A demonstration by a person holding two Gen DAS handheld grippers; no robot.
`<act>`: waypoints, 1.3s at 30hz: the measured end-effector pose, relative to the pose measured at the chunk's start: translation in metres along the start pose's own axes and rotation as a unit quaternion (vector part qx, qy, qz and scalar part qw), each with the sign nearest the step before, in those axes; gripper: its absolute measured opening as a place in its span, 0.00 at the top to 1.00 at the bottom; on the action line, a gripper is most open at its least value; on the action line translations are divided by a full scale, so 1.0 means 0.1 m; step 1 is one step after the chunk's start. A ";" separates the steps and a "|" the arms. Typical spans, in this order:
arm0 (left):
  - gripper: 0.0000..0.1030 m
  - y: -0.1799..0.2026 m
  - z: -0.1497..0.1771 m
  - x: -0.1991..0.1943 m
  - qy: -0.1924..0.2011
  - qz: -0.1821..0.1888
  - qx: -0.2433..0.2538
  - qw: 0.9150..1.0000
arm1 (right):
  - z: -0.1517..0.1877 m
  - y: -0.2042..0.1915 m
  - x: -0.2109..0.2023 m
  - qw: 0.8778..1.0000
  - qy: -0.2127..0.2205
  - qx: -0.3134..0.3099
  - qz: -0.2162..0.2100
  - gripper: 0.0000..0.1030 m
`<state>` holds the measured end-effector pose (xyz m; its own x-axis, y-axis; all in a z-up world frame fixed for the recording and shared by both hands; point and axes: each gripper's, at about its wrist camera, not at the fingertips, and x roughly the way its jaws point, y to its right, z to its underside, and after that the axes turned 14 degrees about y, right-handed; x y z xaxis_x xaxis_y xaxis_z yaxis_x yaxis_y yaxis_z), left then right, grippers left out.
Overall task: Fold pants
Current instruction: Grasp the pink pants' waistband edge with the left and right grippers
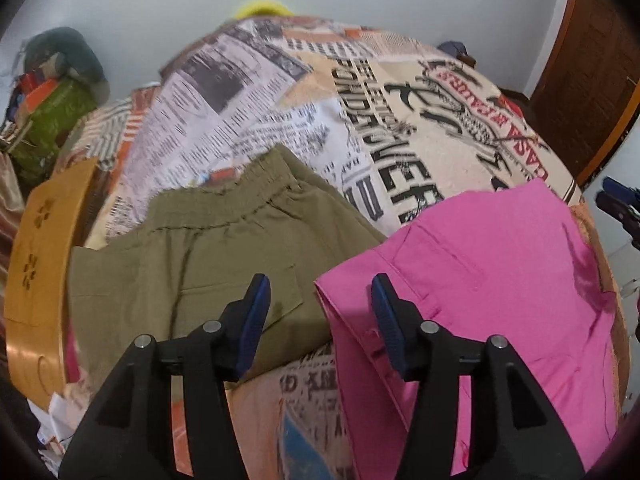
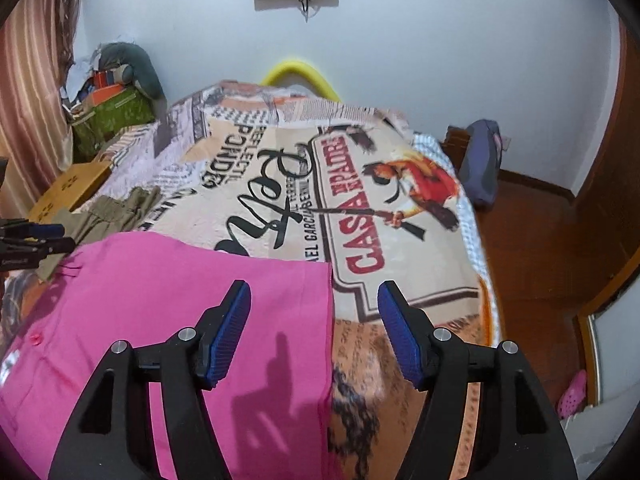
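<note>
Pink pants (image 2: 168,320) lie flat on bed (image 2: 400,240) | olive pants (image 1: 208,248) just left of pink | left gripper (image 1: 318,312) over gap between them, fingers spread, empty | right gripper (image 2: 314,328) above pink's right edge, spread, empty | risk: left pinches olive cloth too, dragging both.

Bright, even indoor light; tool shadow on pink pants (image 2: 256,364); left view motion-blurred; fisheye bending, dark corners.

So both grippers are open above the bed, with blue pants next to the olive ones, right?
Not quite: the pants beside the olive pants are pink, not blue, as the left wrist view shows. The left gripper and right gripper are indeed open above the bed.
</note>
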<state>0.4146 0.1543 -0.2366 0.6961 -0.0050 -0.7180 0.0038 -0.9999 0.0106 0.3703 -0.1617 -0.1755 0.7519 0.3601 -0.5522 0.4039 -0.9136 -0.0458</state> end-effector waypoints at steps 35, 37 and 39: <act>0.95 0.08 -0.35 -0.19 0.066 0.012 0.023 0.998 | -0.41 0.08 0.32 1.000 0.009 0.001 -0.013 0.97; 0.95 0.10 -0.47 -0.31 0.076 0.007 0.023 0.997 | -0.51 0.06 0.23 1.000 0.022 -0.002 -0.006 0.97; 0.95 0.12 -0.56 -0.44 0.088 0.003 0.023 0.996 | -0.63 0.05 0.10 0.999 0.036 -0.001 -0.002 0.97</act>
<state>0.4240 0.1434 -0.1655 0.8108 -0.0139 -0.5852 -0.0309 -0.9993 -0.0190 0.4127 -0.1507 -0.1286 0.7851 0.3769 -0.4914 0.4086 -0.9115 -0.0463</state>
